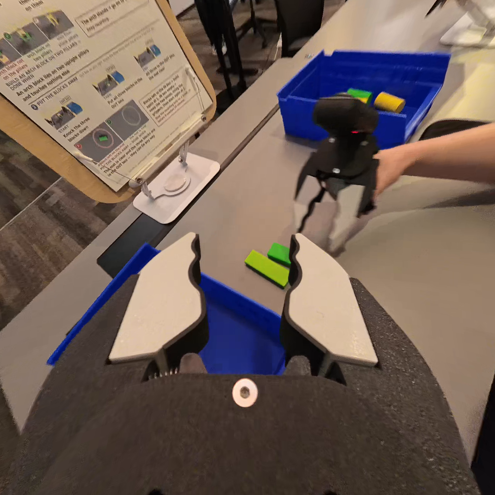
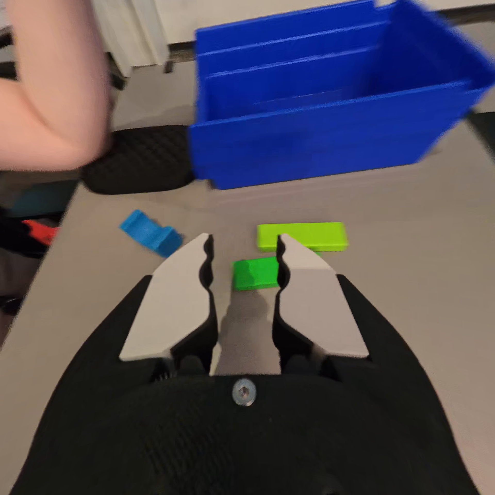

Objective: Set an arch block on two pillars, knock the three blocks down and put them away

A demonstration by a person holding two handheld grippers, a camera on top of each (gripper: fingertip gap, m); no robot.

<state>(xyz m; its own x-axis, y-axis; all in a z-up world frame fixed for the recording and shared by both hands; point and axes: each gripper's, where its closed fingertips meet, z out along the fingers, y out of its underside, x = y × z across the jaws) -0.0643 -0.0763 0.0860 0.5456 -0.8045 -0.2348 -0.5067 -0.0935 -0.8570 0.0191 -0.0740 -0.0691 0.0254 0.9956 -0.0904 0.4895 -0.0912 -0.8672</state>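
Three blocks lie flat on the grey table (image 2: 375,267): a blue arch block (image 2: 150,235), a long lime green block (image 2: 302,237) and a darker green block (image 2: 254,273). My right gripper (image 2: 245,237) is open and empty, low over the table, with the darker green block partly between its fingers. In the left wrist view the lime block (image 1: 267,267) and the darker green block (image 1: 278,253) lie just beyond my left gripper (image 1: 245,241), which is open and empty above a blue bin (image 1: 241,300). The right gripper (image 1: 317,238) hovers blurred past them. The arch is hidden there.
The near blue bin (image 2: 321,144) shows nothing inside. A second blue bin (image 1: 348,80) farther back holds a green block (image 1: 360,94) and a yellow cylinder (image 1: 388,101). An instruction board (image 1: 101,88) on a stand is at the left table edge. A person's arm (image 1: 442,160) reaches in. My right fingertips sit around 20 cm from my left ones.
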